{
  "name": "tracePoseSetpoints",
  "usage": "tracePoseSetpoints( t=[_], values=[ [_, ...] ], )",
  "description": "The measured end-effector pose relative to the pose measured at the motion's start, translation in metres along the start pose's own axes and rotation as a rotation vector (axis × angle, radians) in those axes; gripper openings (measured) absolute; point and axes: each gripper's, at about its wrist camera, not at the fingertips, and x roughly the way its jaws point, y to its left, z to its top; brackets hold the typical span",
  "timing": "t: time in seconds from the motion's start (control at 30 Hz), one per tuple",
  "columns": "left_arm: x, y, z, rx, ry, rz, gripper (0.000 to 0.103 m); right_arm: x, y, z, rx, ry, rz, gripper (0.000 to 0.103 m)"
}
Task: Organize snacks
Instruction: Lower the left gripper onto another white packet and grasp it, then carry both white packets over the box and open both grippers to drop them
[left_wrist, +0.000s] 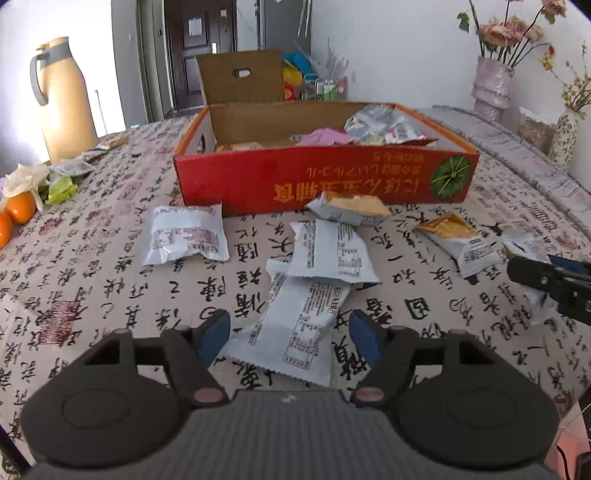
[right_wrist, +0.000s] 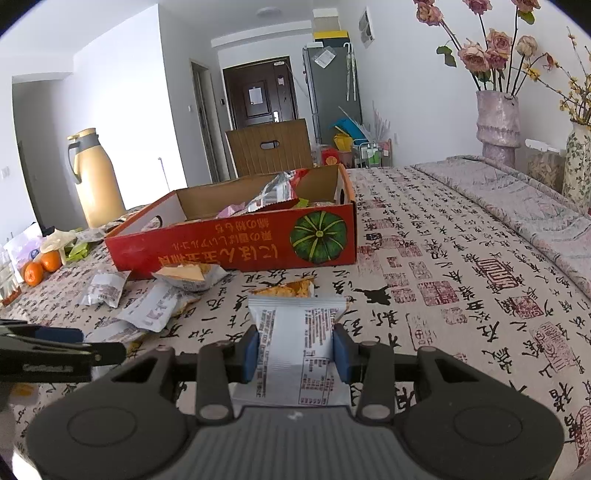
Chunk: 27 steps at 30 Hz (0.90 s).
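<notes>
A red cardboard box (left_wrist: 325, 177) stands open on the patterned tablecloth and holds several snack packets. In front of it several white packets lie loose, such as one at the left (left_wrist: 184, 234) and one in the middle (left_wrist: 332, 251). My left gripper (left_wrist: 290, 334) is open low over the cloth, with a long white packet (left_wrist: 299, 317) lying between its blue pads, which stand apart from it. My right gripper (right_wrist: 295, 352) is shut on another white snack packet (right_wrist: 295, 332), held a little above the cloth to the right of the pile. The box (right_wrist: 229, 251) is ahead and to its left.
A yellow thermos jug (left_wrist: 64, 99) and oranges (left_wrist: 20, 206) sit at the far left among small wrappers. Vases with dried flowers (right_wrist: 498, 125) stand at the back right. A brown cardboard flap (left_wrist: 240, 77) rises behind the box. Bare tablecloth (right_wrist: 461, 258) stretches to the right.
</notes>
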Motion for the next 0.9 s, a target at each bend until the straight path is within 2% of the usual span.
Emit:
tracePoseSetpoints(
  t=[0.03, 0.13, 0.17, 0.23, 0.47, 0.9],
  values=[
    [0.003, 0.000, 0.000, 0.000, 0.006, 0.001, 0.072, 0.001, 0.000, 0.000, -0.001, 0.002, 0.001, 0.039],
    [0.007, -0.002, 0.001, 0.000, 0.005, -0.010, 0.058, 0.002, 0.001, -0.001, -0.002, 0.006, 0.002, 0.040],
    [0.007, -0.003, 0.001, 0.001, 0.004, -0.017, 0.046, 0.002, 0.001, -0.001, -0.002, 0.007, 0.002, 0.039],
    [0.006, -0.004, 0.001, 0.005, 0.000, -0.028, 0.041, 0.003, 0.001, -0.001, -0.003, 0.009, 0.003, 0.039],
    [-0.007, -0.007, -0.002, 0.015, -0.020, -0.040, 0.041, 0.001, 0.004, -0.002, -0.008, 0.006, 0.010, 0.039],
    [-0.049, -0.006, 0.027, 0.009, -0.163, -0.048, 0.041, -0.008, 0.013, 0.011, -0.035, -0.045, 0.021, 0.039]
  ],
)
